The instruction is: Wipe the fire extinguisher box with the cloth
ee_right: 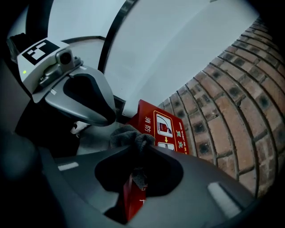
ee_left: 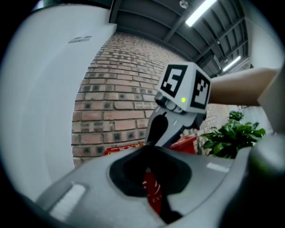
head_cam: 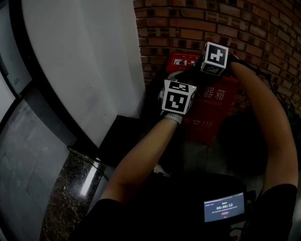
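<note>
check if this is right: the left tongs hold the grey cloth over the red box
No: it is the right tongs that hold the grey cloth over the red box; the right gripper view shows it pinched there.

Steep head view, two close gripper views, shared box (head_cam: 214,110)

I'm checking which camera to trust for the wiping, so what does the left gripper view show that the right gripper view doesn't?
Only the left gripper view shows the leafy green plant and the bright ceiling strip lights. Only the right gripper view shows the dark grey fabric cloth, pinched in the jaws of the right gripper, and the printed label on the box top. Both show the red rectangular fire extinguisher box, the brown brick wall and the white wall panel.
</note>
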`<state>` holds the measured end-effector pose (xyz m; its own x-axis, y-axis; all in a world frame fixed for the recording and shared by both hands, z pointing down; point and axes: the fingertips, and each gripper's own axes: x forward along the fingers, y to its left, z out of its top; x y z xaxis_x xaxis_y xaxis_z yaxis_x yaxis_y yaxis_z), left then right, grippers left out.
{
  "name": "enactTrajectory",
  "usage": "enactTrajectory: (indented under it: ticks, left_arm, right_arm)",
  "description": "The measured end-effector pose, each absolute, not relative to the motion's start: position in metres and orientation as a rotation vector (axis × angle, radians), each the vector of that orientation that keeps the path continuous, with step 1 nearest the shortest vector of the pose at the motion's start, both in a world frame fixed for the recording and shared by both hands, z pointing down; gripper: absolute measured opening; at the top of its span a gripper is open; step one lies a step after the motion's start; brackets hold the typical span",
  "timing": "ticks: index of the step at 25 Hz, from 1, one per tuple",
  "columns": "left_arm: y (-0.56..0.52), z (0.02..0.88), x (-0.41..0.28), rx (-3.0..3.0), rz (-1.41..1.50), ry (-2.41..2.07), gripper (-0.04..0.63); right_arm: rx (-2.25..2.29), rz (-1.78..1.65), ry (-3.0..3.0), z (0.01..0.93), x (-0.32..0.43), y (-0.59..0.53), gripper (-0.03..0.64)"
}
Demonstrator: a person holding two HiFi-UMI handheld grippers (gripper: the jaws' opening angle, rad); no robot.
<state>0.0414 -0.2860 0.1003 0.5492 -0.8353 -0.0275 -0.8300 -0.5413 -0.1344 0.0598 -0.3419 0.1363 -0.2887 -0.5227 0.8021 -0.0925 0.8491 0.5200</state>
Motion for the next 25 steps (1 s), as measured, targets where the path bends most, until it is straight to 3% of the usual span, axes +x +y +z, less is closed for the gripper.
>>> enactTrajectory:
  ticks: [13, 25]
  left_arm:
    - [-0.286, 0.089, 0.061, -2.647, -0.036, 1.433, 0.000]
    - [-0.334, 0.107, 0.075, -2.595, -0.034, 1.533, 0.000]
  right_arm:
    - [0.655, -0.592, -1.822, 0.076, 0.083, -0.343, 0.054]
    - [0.849, -0.610, -1.732, 0.081, 0.131, -0.415, 0.058]
